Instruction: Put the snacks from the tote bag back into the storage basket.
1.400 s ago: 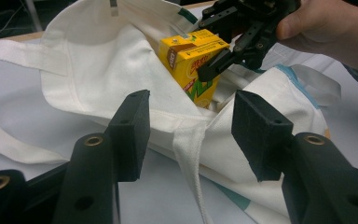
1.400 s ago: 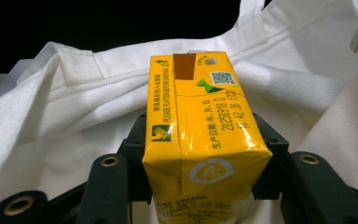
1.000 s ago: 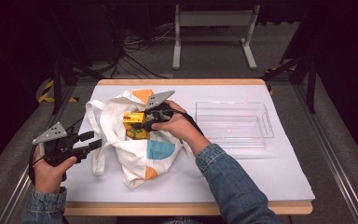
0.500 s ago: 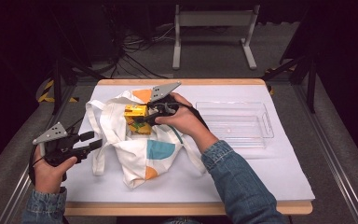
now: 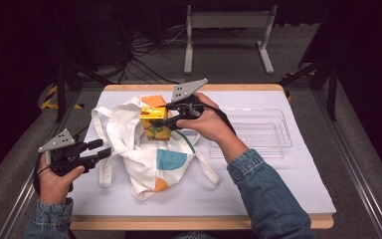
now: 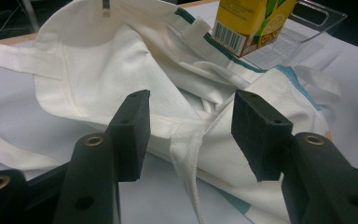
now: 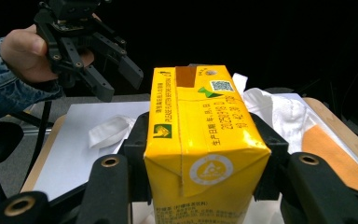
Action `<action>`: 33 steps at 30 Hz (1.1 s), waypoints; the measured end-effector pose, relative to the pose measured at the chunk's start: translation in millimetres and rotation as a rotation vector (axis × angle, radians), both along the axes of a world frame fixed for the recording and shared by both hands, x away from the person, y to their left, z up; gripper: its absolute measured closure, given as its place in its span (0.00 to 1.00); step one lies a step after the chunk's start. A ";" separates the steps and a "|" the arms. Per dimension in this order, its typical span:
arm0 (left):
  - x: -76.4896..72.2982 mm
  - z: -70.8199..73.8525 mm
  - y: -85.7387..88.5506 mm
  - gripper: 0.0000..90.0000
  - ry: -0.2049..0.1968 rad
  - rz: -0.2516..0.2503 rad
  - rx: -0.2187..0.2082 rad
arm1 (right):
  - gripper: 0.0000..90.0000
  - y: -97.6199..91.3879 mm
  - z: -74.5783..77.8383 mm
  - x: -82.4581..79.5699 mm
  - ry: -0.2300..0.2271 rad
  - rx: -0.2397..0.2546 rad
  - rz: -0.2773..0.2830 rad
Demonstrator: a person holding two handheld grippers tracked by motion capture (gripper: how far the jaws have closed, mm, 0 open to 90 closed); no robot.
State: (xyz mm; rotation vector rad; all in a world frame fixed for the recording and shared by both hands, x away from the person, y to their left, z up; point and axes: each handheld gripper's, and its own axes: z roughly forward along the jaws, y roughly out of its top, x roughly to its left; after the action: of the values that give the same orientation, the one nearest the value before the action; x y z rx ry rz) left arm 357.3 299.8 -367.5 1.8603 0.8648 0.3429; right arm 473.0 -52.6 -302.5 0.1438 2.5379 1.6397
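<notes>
White table point(image 5: 278, 194): the near right part, from the near edge up to the clear tray point(image 5: 273, 130), lies bare and gives open passage. The tray stands toward the right edge, its inside unoccupied, its low walls the sole barrier there. The crumpled cloth bag point(image 5: 144, 154) covers the middle and left-centre, straps trailing toward the near edge. The yellow carton point(image 5: 154, 122), clamped in the right gripper point(image 5: 160, 121), is above the bag. The left gripper point(image 5: 99, 149), jaws apart, occupies the left edge.

Open left tool point(image 6: 191, 135) faces white bag point(image 6: 135, 79); yellow carton point(image 6: 251, 23) beyond.
</notes>
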 end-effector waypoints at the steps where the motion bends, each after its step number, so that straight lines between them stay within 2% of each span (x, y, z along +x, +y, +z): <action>1: -0.1 -0.1 -0.4 0.53 0.005 0.000 -0.006 | 0.58 -1.9 1.4 -1.0 -0.002 -0.002 0.000; 7: 1.1 -0.7 -0.1 0.53 0.006 0.002 -0.005 | 0.58 -13.1 8.8 -6.5 -0.007 -0.005 -0.002; 15: 1.7 -1.2 -1.3 0.53 0.007 0.000 0.000 | 0.58 -39.7 24.6 -15.7 -0.027 0.006 -0.025; 33: 2.1 -2.2 -2.2 0.53 0.008 0.001 0.003 | 0.57 -84.8 38.6 -24.0 -0.050 -0.013 -0.073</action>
State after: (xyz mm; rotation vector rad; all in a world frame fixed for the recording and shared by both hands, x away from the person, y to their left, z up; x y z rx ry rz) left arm 359.4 297.5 -369.8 1.8659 0.8710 0.3373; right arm 449.0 -137.4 -263.9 0.1893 2.4760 1.5805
